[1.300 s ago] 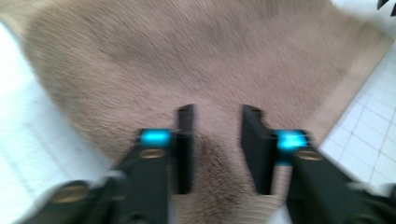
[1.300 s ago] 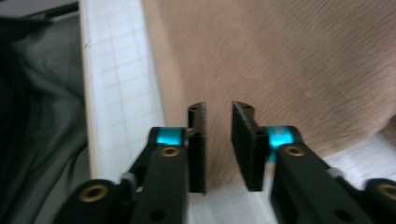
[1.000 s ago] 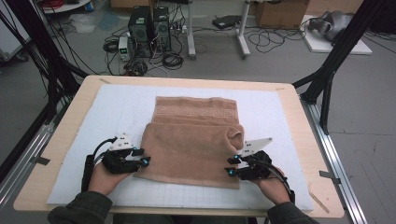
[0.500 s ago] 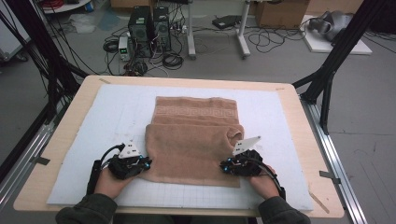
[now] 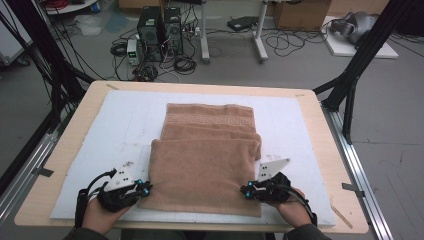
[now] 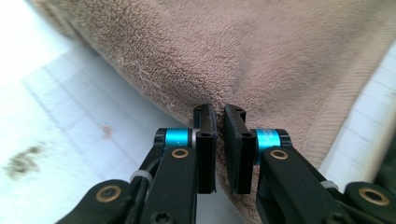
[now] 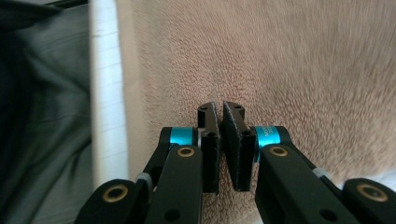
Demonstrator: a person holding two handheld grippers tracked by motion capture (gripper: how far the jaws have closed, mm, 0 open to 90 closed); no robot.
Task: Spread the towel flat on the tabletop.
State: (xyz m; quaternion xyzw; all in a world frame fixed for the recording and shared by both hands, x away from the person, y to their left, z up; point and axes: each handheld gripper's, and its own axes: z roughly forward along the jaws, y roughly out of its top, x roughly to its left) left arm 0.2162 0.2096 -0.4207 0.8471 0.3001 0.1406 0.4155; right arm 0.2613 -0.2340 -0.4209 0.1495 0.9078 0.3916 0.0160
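A brown towel [image 5: 205,170] lies folded on the white mat [image 5: 115,130], its upper layer drawn toward the near edge of the table. My left gripper [image 5: 146,189] is at the towel's near left corner. In the left gripper view the left gripper [image 6: 219,114] is shut on the towel [image 6: 261,56], with a pinch of cloth between the pads. My right gripper [image 5: 245,190] is at the near right corner. In the right gripper view the right gripper [image 7: 221,109] is shut on the towel [image 7: 289,60] close to its edge.
The mat covers most of the wooden table [image 5: 310,100], and its near edge [image 7: 108,93] runs just beside the right gripper. A small dark smudge [image 5: 127,164] marks the mat left of the towel. Black frame legs [image 5: 350,85] stand at the table's far corners.
Both hands have come toward the near edge of the table, pulling the towel's upper layer with them. The bump at its right side has flattened. Both grippers have shut on the cloth.
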